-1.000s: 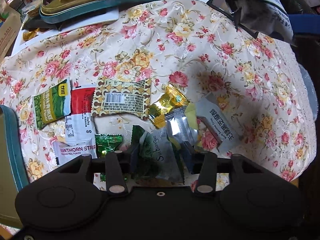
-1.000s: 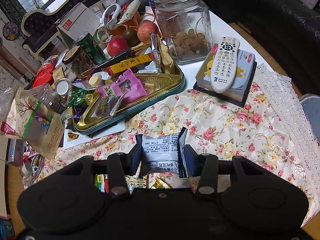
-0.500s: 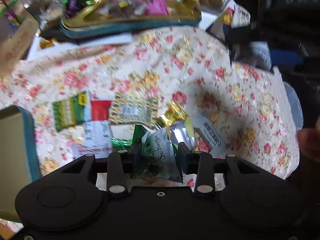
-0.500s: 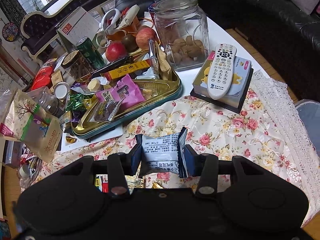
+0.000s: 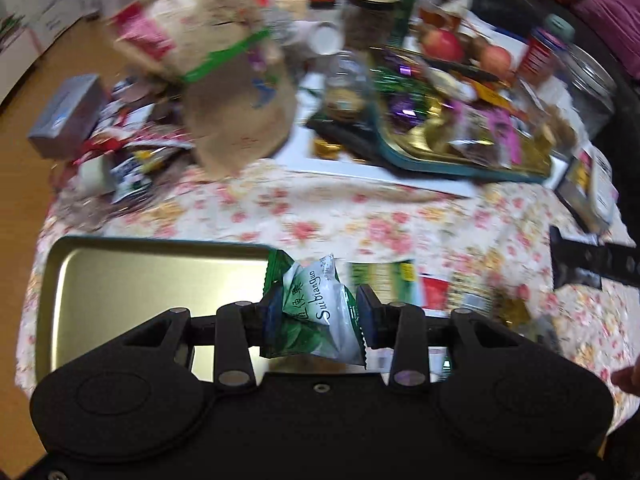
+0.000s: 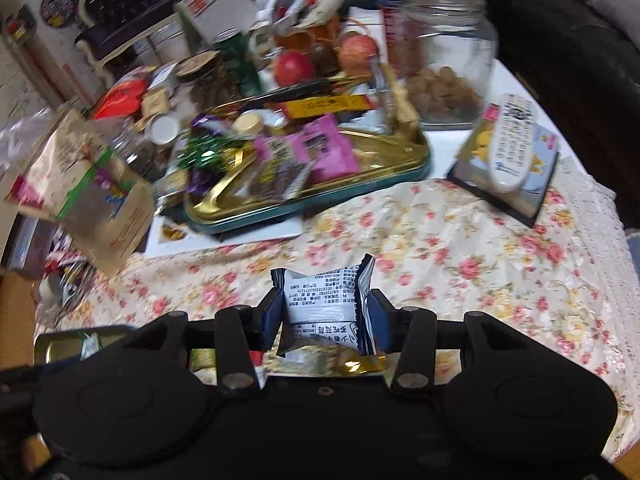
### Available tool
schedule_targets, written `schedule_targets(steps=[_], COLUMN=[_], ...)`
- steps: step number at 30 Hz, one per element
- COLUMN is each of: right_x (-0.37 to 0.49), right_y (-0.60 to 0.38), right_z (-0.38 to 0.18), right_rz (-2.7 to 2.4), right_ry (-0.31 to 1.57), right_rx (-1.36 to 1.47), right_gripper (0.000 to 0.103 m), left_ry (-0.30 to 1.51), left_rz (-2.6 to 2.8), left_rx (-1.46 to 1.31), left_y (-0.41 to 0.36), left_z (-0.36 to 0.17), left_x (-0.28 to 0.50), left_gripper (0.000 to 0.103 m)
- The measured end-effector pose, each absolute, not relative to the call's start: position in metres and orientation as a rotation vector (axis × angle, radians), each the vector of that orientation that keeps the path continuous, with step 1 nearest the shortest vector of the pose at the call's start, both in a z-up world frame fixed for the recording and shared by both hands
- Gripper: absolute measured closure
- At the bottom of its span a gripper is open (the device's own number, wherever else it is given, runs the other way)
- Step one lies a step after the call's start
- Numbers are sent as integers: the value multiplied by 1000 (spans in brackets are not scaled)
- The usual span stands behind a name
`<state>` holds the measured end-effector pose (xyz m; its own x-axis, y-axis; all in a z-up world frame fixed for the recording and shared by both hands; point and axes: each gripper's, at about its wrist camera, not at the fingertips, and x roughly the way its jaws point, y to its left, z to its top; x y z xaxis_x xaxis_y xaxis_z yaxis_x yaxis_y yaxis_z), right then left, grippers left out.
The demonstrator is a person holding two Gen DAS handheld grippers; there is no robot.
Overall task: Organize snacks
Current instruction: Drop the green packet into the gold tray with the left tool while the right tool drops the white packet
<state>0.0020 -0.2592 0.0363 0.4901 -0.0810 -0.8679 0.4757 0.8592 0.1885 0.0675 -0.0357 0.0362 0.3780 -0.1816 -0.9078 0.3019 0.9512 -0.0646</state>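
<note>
My left gripper (image 5: 318, 314) is shut on a green and white snack packet (image 5: 316, 312) and holds it in the air beside the right edge of an empty gold tin tray (image 5: 120, 280). Several loose snack packets (image 5: 404, 280) lie on the flowered cloth to its right. My right gripper (image 6: 322, 314) is shut on a white and dark blue snack packet (image 6: 324, 308) above the cloth. A corner of the gold tin tray (image 6: 52, 348) shows at the lower left of the right wrist view. A gold-wrapped candy (image 6: 356, 364) lies below the right gripper.
A gold tin full of snacks (image 6: 320, 168) stands at the back. A kraft paper bag (image 5: 228, 76) leans at the back left. Behind are a glass jar (image 6: 444, 64), apples (image 6: 294, 68) and a remote (image 6: 512, 140) on a box. The other gripper's black finger (image 5: 592, 264) reaches in at the right.
The left gripper has risen and swung left with the green packet, from over the loose packets to beside the empty tin tray. The right gripper has shifted slightly, still gripping its packet.
</note>
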Motion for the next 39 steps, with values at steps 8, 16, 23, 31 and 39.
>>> schedule_targets(steps=[8, 16, 23, 31, 39], right_x=[25, 45, 50, 53, 50], right_y=[-175, -88, -40, -28, -33], right_z=[33, 18, 5, -9, -8], right_rz=[-146, 58, 159, 143, 106], right_ry=[1042, 1098, 1124, 1180, 1218], right_rx=[418, 389, 331, 339, 305], right_gripper=[55, 55, 55, 54, 54], left_ry=[1145, 1177, 1207, 1227, 1292], left_rz=[-124, -52, -42, -62, -136], left_rx=[85, 88, -2, -26, -10], left_y=[49, 97, 127, 128, 112], left_z=[28, 15, 18, 19, 11], left_x=[88, 97, 105, 105, 102], left_gripper=[56, 54, 54, 54, 54])
